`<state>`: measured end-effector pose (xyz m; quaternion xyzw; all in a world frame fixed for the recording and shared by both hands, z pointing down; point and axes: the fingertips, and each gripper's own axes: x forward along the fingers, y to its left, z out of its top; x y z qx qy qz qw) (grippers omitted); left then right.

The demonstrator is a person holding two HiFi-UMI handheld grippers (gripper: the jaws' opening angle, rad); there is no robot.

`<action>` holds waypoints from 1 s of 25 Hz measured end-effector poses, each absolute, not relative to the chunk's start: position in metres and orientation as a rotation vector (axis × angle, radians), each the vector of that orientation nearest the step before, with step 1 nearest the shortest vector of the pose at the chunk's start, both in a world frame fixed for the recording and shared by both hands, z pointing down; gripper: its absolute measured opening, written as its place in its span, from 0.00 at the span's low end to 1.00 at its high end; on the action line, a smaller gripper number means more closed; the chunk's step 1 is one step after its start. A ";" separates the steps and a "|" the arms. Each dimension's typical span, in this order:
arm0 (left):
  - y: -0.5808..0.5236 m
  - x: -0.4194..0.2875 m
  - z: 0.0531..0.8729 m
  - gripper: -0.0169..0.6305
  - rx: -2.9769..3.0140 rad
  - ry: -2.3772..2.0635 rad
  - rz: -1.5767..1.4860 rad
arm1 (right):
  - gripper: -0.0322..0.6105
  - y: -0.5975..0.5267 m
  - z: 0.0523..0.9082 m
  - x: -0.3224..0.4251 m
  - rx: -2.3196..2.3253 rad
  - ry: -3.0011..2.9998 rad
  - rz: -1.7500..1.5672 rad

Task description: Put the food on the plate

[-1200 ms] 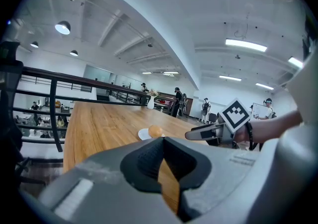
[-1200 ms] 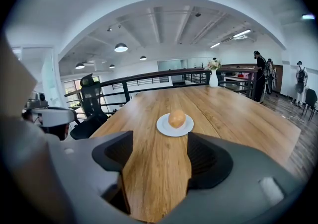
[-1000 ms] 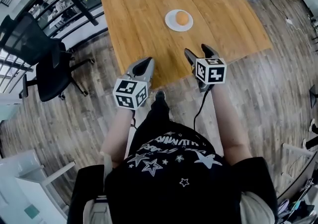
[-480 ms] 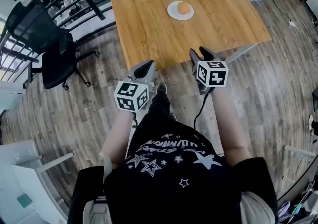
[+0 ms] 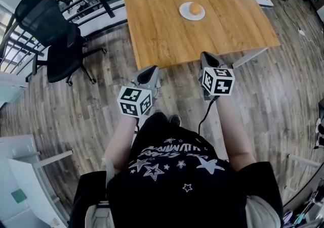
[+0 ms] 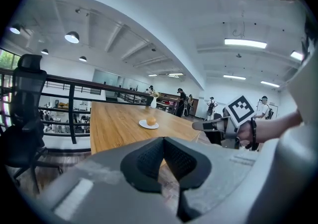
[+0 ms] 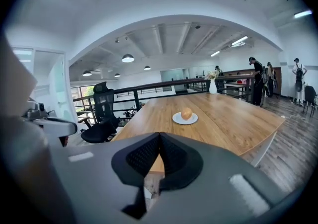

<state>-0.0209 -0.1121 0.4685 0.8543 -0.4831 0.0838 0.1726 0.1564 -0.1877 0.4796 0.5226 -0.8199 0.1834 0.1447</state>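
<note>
Your left tool [image 5: 147, 74] and right tool [image 5: 208, 60] are both clenched empty off the near edge of the smooth wooden counter [image 5: 162, 25], whose middle carries the round orange food [image 5: 195, 8], probably light, firm and rollable, best pinched across its sides, already on the small white glossy plate [image 5: 185, 13].

**What the views leave unclear**

The wooden table [image 5: 167, 25] is cut off by the top edge of the head view, so its far end is not seen there. The round orange food [image 5: 194, 8] on the white plate [image 5: 184, 13] is too small to tell its kind. In that view the marker cubes cover the rear part of the left gripper [image 5: 147, 74] and of the right gripper [image 5: 209, 59]. In the left gripper view the black chair [image 6: 25, 133] is cut by the left edge, and the people [image 6: 181, 101] far behind the table are too small for detail.
</note>
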 end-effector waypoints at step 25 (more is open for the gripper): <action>-0.009 -0.097 0.456 0.03 2.530 -1.183 0.209 | 0.05 -0.044 0.449 0.088 1.626 -2.289 0.432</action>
